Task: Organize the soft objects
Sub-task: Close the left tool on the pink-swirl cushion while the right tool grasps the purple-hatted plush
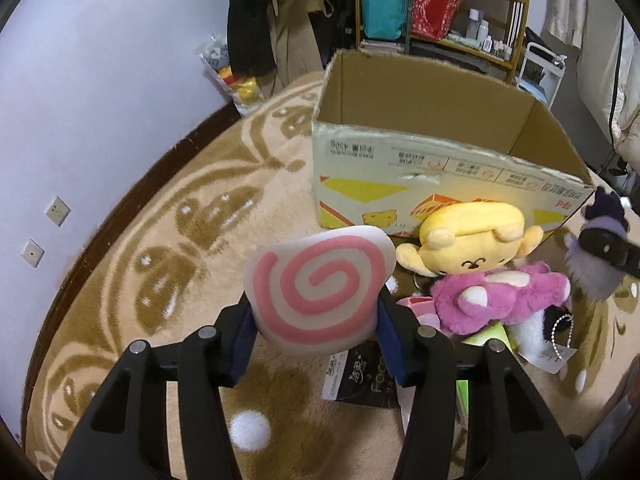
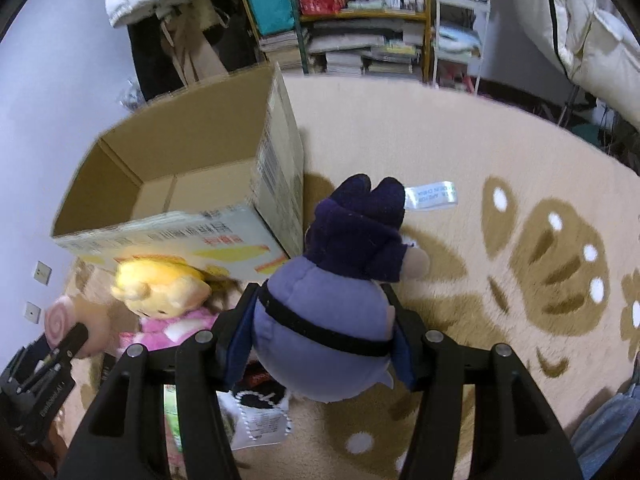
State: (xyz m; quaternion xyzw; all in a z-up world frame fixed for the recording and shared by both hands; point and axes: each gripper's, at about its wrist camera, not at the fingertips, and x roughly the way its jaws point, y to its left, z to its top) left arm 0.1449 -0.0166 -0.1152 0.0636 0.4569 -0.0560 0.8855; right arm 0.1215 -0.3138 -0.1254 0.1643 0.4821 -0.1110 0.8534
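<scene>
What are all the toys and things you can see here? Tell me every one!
Spiral plush: one, white with a pink swirl, between the left gripper's pads.
Purple plush: one, lilac body with a dark hood, between the right gripper's pads.
Yellow plush: one, yellow, on the pile in front of the box.
Pink plush: one, pink and white, just below the yellow one.
Cardboard box: one, brown, open, nothing visible inside.
Rug: one, beige with brown pattern, under everything.
Shelf: one, wooden, at the back.
Left gripper: black, holding.
Right gripper: black, holding.
</scene>
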